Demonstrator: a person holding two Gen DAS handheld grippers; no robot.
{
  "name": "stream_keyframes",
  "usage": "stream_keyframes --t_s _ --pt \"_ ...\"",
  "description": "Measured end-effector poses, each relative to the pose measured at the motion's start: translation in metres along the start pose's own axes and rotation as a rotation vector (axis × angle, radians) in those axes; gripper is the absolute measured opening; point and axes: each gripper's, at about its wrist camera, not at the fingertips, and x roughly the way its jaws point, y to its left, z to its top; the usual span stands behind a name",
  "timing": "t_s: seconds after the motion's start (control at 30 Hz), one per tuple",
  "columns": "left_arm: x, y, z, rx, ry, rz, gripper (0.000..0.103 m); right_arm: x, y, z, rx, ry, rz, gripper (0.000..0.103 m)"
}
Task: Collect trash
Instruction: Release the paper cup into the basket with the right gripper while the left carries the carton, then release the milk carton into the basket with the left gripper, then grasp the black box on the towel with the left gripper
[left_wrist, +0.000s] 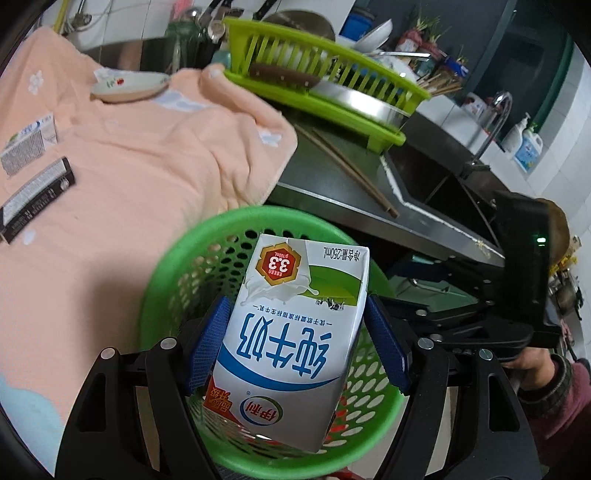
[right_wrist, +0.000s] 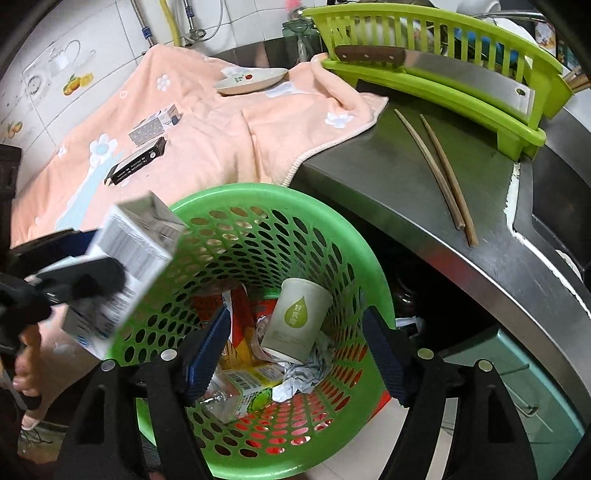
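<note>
- The left gripper (left_wrist: 295, 350) pinches a white milk carton (left_wrist: 295, 332) between its blue pads, one pad against each side, the carton's print upside down to the camera.
- The carton hangs over the mouth of a green perforated basket (left_wrist: 162, 266) that stands just beside the steel counter (right_wrist: 388, 184).
- From the right wrist view the same carton (right_wrist: 125, 266) appears blurred at the left, above the basket's rim (right_wrist: 236, 194).
- The right gripper (right_wrist: 295, 354) is spread wide and holds nothing — it points down into the basket.
- Inside the basket lie a paper cup (right_wrist: 295, 321) on its side, crumpled paper and a flattened drink box (right_wrist: 251, 391).
- A peach towel (right_wrist: 221, 140) covers the counter's left part; on it rest a black box (right_wrist: 135, 166), a grey-white box (right_wrist: 155, 125) and a small dish (right_wrist: 251, 81).
- Two chopsticks (right_wrist: 439, 173) lie on bare steel, near a lime dish rack (right_wrist: 443, 92) holding a cleaver.
</note>
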Motion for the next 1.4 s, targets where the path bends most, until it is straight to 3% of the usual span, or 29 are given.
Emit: stream_keyframes --t_s 0.37,0.63,0.87,1.13,1.4 --pt "0.017 0.003 -0.003 -0.025 0.046 0.001 0.078 -0.002 -0.002 0.005 0.01 -0.012 0.017 0.071" --pt "-0.011 0.023 0.009 0.013 -0.011 0.072 0.078 0.0 0.012 0.017 -0.018 -0.016 0.035 0.071" --pt "-0.043 0.07 0.039 0.048 -0.074 0.199 0.078 0.005 0.027 0.029 -0.043 -0.014 0.056 0.074" --pt "-0.059 0.139 0.074 0.094 -0.06 0.316 0.078 0.013 0.043 0.046 -0.067 -0.004 0.087 0.074" --pt "-0.038 0.184 0.09 0.167 0.017 0.325 0.078 0.031 0.059 0.069 -0.097 0.018 0.111 0.074"
